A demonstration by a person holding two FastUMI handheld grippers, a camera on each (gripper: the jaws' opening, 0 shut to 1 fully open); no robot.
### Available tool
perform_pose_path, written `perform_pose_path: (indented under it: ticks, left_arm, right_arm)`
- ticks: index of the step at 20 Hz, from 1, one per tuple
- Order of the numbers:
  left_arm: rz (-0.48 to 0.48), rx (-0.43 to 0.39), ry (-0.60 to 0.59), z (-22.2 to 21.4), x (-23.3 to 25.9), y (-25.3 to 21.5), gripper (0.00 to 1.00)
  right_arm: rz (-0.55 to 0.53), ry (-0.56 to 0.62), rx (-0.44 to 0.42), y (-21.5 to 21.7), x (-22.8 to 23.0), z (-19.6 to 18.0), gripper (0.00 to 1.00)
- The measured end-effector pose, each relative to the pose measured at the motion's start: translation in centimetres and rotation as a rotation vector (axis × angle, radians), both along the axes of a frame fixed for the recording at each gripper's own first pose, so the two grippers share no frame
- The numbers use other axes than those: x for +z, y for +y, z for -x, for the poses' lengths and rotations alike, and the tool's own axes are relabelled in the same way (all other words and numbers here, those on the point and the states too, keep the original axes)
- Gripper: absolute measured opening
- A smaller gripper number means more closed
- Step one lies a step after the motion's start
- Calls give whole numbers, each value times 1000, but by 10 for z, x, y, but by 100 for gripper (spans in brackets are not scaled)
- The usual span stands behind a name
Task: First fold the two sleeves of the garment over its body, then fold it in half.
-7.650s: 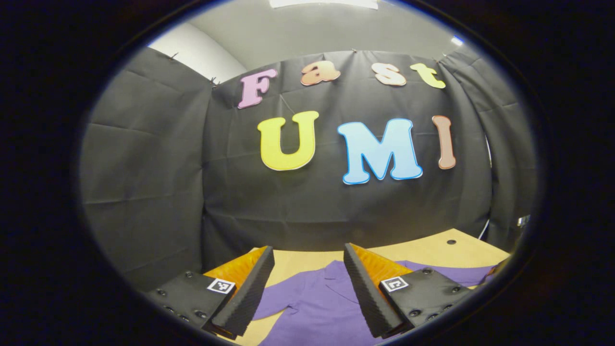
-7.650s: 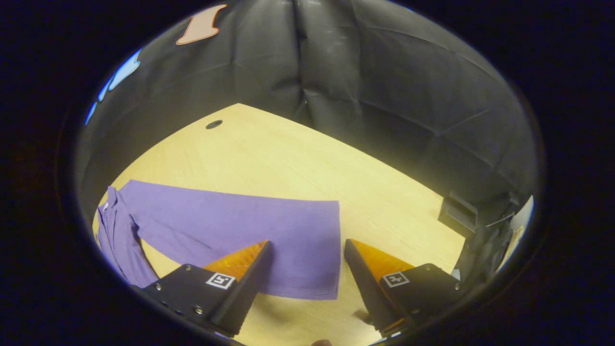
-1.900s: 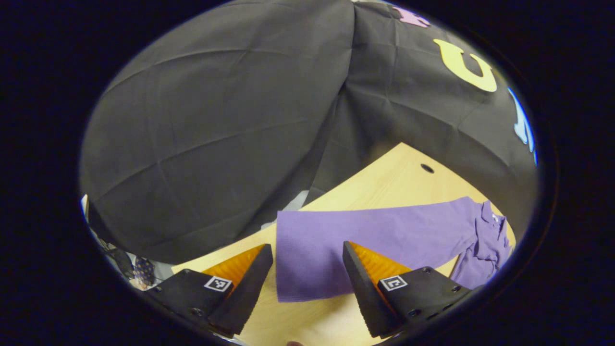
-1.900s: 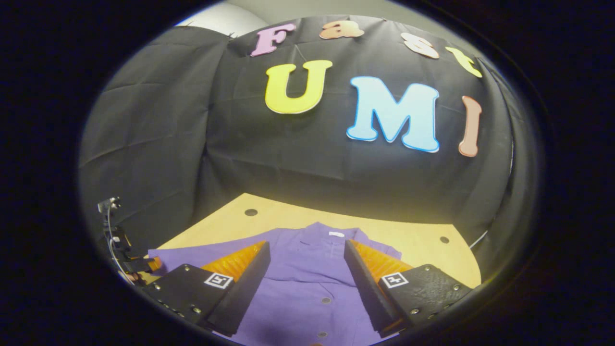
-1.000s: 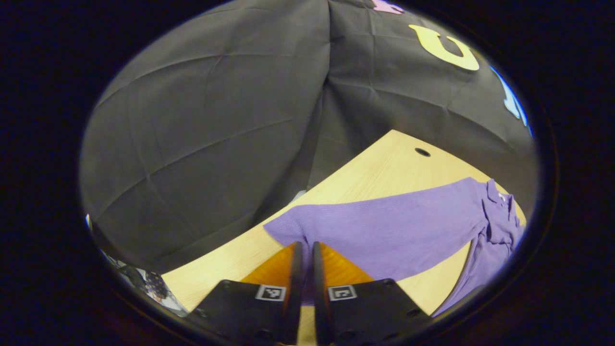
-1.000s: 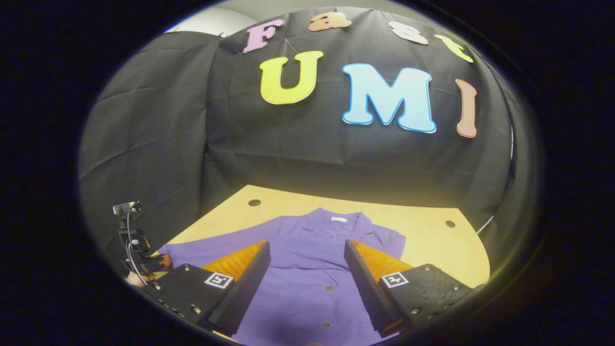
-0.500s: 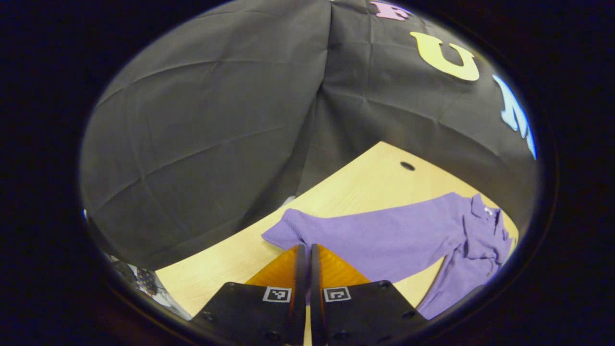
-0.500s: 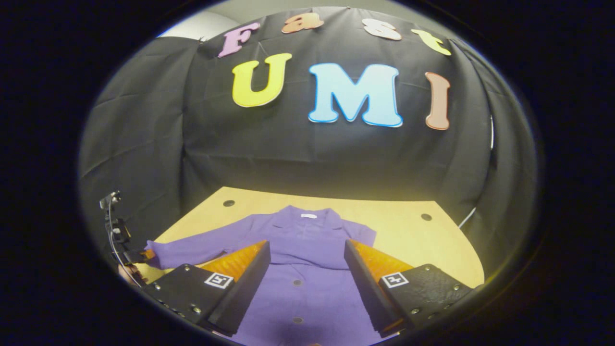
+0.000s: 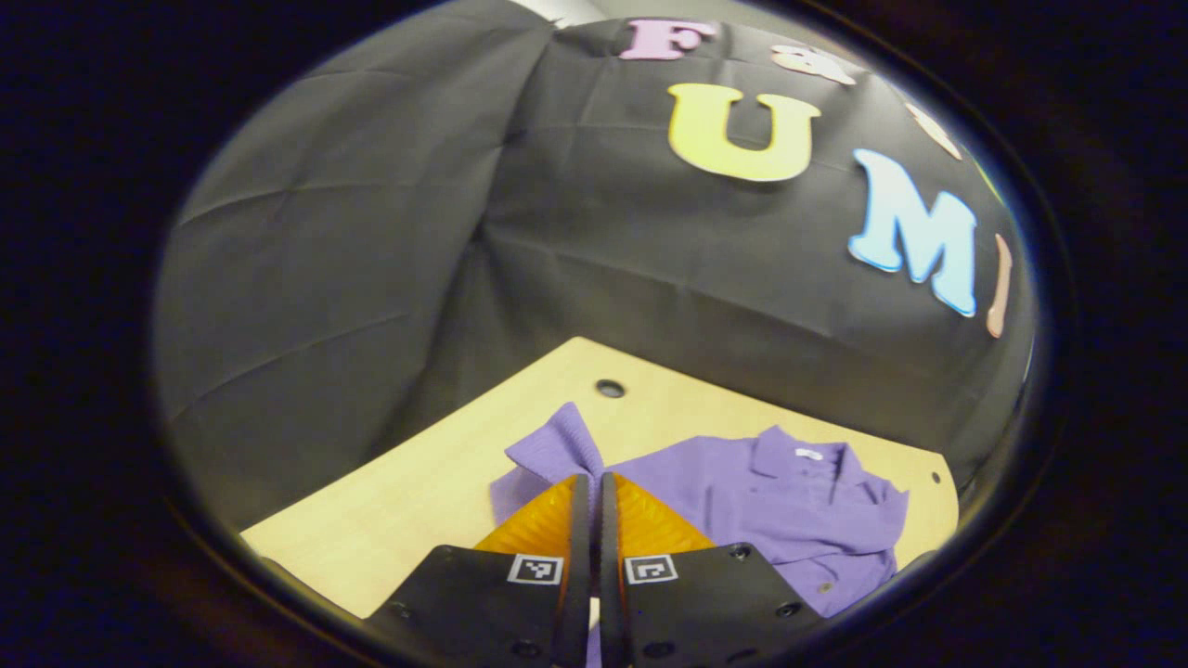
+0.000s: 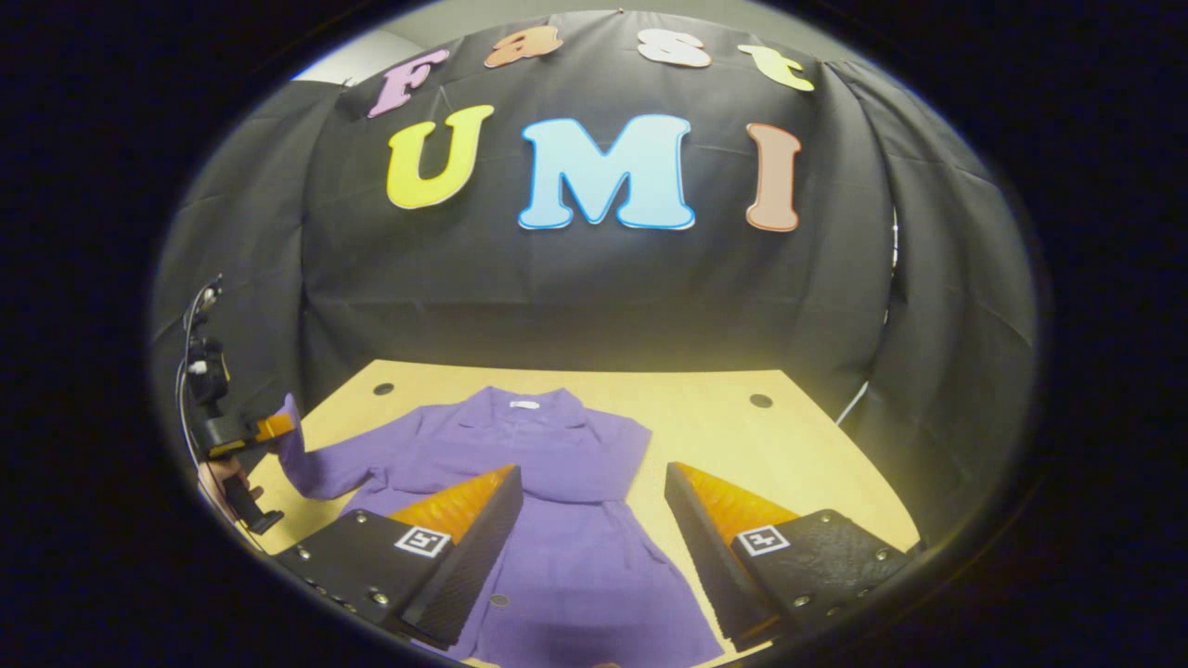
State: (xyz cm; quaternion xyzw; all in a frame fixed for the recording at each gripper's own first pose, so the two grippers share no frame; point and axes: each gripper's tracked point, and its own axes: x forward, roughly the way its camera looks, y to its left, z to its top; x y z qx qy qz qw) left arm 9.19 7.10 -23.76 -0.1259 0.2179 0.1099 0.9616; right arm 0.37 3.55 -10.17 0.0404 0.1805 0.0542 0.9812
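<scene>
- The left gripper has its two fingers pressed together on the cuff end of the purple garment's left sleeve, which stands up off the table at about 12 o'clock from the fingertips
- The right gripper has its fingers spread wide, holding nothing, and hovers over the garment's front, which lies flat with the collar toward 12 o'clock and the buttons running down to 6 o'clock
- In the right gripper view the left gripper shows at 9 o'clock with the sleeve stretched from it toward the shoulder
- Risk: the grip looks to be on a thin edge of cloth, so a quick swing toward the body may let the cuff slip out, and the sleeve would drop short of the chest
- Risk: pulling across instead of lifting may drag the whole garment sideways or bunch the shoulder, since nothing pins the body down
- Risk: the sleeve may land twisted or crooked over the front, which would spoil the later half fold
- Hard to tell: how much cloth sits between the closed fingers, as their own bodies cover the pinch
- The hem is cut off at 6 o'clock in the right gripper view, and how the right sleeve lies past the shoulder at 2 o'clock cannot be made out
</scene>
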Motion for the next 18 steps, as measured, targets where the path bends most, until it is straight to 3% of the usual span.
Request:
perform_pose_path:
  ticks: [7, 14, 18]
  left_arm:
    - [-20, -248, -44, -62, 21, -168, 10]
    - [-60, -471, -39, -83, 7, -302, 10]
    - [-105, -550, 8, -81, -18, -351, 10]
  right_arm:
    - [24, -5, -26, -48, -4, -13, 96]
    - [26, 9, -42, -71, -15, -12, 97]
    - [48, 14, -57, -86, -28, -7, 96]
